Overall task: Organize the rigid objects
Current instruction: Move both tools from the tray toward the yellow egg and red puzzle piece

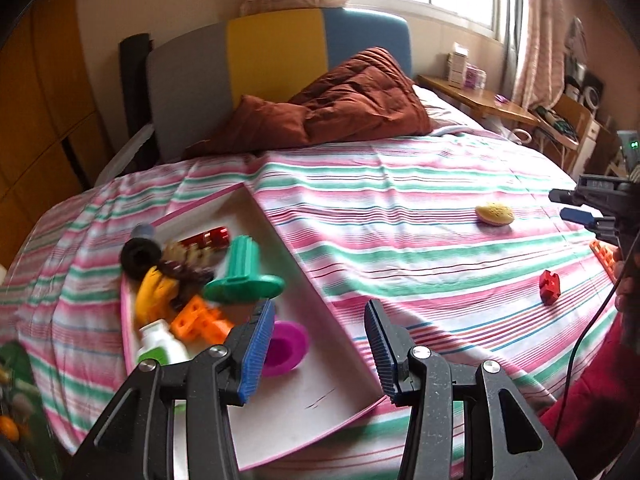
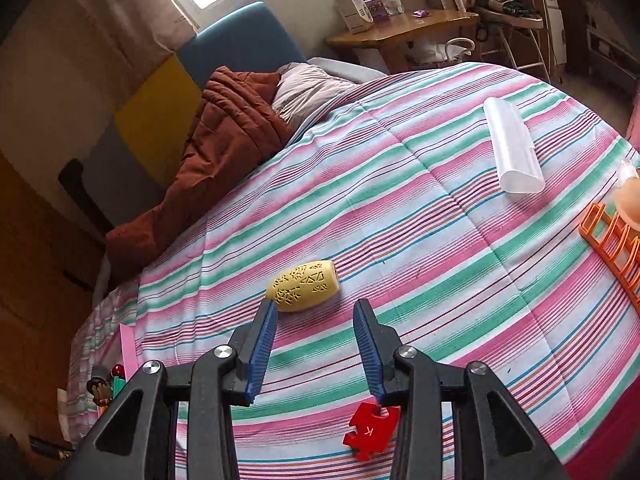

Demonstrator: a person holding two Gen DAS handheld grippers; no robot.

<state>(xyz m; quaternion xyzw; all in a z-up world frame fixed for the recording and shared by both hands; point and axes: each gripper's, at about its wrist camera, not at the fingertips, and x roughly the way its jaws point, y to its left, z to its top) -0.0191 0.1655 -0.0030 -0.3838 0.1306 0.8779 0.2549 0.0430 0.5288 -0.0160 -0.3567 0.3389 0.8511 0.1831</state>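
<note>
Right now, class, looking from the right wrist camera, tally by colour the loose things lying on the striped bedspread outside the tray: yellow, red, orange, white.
Yellow: 1, the carved oval toy
Red: 1, the puzzle piece
Orange: 1, the rack
White: 1, the translucent tube
Total: 4

On the bed (image 2: 400, 200) lie one yellow patterned egg-shaped piece (image 2: 303, 286), one red puzzle piece (image 2: 370, 432), one orange rack (image 2: 616, 240) and one clear tube (image 2: 514, 148). One white tray (image 1: 320, 380) holds one green ridged toy (image 1: 242, 272), one magenta cup (image 1: 286, 346) and one white bottle (image 1: 162, 344).
</note>
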